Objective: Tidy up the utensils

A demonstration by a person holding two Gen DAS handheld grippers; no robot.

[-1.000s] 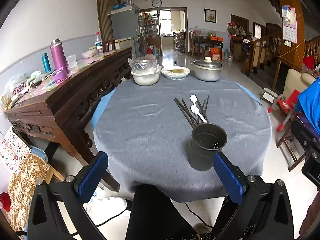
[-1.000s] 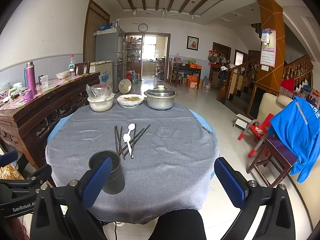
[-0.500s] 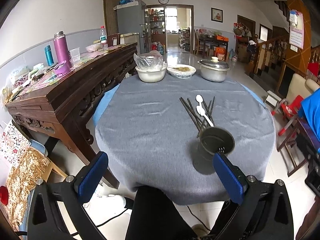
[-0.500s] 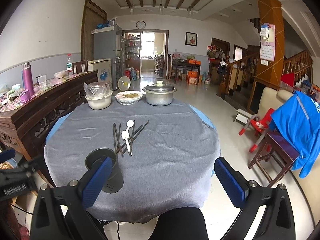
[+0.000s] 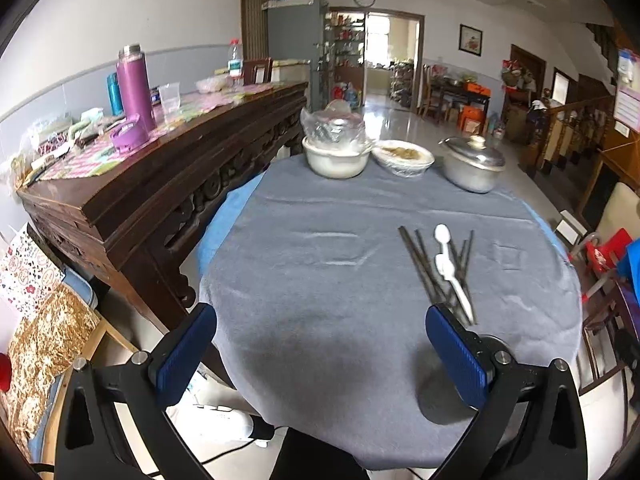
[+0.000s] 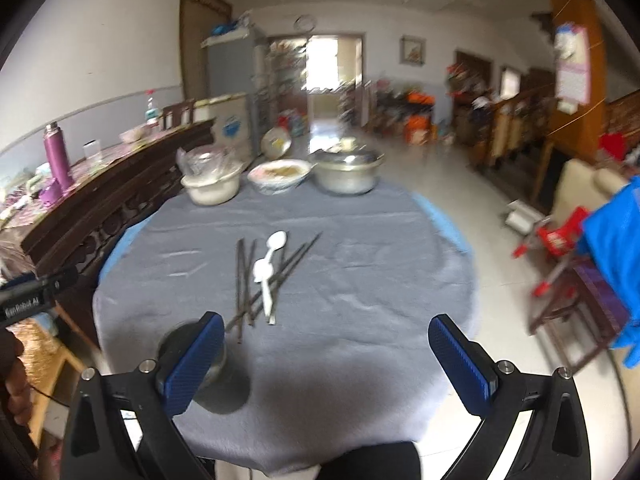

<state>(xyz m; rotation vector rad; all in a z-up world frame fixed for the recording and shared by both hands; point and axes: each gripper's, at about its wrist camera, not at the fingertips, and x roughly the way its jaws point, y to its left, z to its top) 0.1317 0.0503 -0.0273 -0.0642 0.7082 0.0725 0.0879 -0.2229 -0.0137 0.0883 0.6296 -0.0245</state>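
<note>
A round tabletop (image 5: pixel 320 280) draped in grey cloth is filling most of the room in front of me, with a long dark wooden sideboard (image 5: pixel 160 184) running along its left. At the far edge a lidded metal pot (image 5: pixel 472 164), a white bowl (image 5: pixel 336 156) under plastic wrap and a dish of food (image 5: pixel 404 156) are sitting in a row. The left gripper (image 5: pixel 320 356) is hovering over the near edge, jaws spread wide and empty; the right gripper (image 6: pixel 326 364) is doing the same, and "GenRobot.AI" is partly showing on the other gripper's body at the left of its view. A dark cylindrical holder (image 6: pixel 176 344) is standing upright near the edge, mostly hidden behind blue pads. Beyond it, dark chopsticks (image 5: pixel 424 268) are lying loosely fanned, pointing toward the far edge, with two white spoons (image 5: pixel 448 264) lying lengthwise on them, bowls away.
</note>
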